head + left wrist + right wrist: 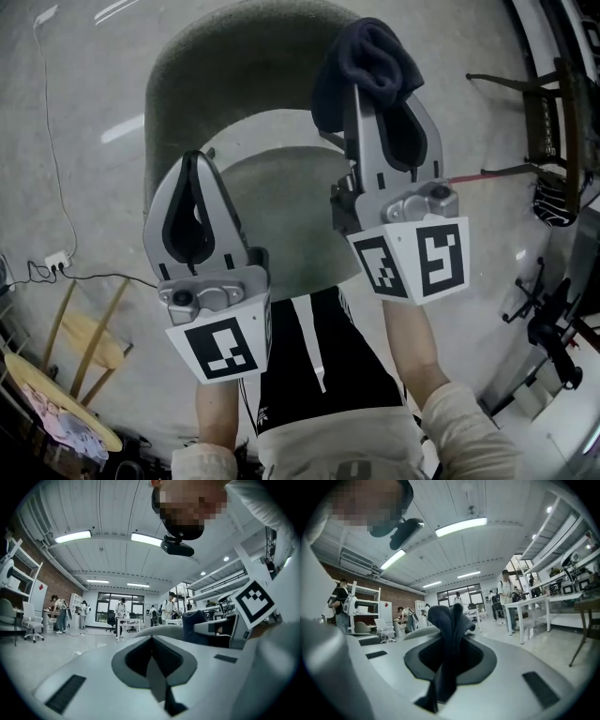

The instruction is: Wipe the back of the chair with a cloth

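A grey concrete floor [84, 187] lies under a chair [234, 84] with a curved back, seen from above. The right gripper [359, 94] has its jaws closed on a dark cloth [370, 56], which bunches out over the jaw tips. The cloth sits at the right end of the chair back's top edge; I cannot tell if it touches it. The left gripper [194, 159] has its jaws pressed together with nothing between them, and it is over the left side of the back.
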`<state>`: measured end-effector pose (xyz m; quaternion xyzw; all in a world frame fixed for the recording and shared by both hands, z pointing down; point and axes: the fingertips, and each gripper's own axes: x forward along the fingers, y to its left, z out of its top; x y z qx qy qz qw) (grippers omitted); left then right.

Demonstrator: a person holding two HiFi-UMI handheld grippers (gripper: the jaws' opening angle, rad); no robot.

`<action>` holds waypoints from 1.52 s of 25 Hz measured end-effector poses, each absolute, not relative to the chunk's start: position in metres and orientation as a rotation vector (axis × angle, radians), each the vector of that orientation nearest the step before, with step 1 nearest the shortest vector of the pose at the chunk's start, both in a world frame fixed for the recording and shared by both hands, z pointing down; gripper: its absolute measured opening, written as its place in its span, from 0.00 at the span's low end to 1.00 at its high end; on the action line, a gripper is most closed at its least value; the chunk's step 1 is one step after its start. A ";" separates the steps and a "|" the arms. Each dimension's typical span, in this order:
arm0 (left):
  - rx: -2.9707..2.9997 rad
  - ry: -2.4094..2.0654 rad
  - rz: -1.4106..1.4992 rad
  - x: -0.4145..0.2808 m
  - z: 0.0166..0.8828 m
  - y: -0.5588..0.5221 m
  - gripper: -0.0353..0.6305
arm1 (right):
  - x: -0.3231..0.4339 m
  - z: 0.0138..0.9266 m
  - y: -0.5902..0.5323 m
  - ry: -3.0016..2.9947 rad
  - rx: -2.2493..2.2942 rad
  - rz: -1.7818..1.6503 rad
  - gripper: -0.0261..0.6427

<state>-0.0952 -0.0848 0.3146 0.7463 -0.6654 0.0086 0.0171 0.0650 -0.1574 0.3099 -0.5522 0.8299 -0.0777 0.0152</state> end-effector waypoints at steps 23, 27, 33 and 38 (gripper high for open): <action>2.000 -2.335 0.119 -0.197 0.345 -0.013 0.08 | -0.141 0.386 -0.084 3.019 -1.007 -0.384 0.13; 1.979 -2.347 0.125 -0.203 0.346 -0.006 0.08 | -0.154 0.393 -0.086 3.043 -0.998 -0.383 0.13; 1.969 -2.344 0.125 -0.203 0.349 -0.005 0.08 | -0.150 0.405 -0.106 3.065 -1.099 -0.358 0.13; 1.989 -2.321 0.129 -0.196 0.350 -0.013 0.08 | -0.127 0.408 -0.127 3.021 -1.251 -0.342 0.13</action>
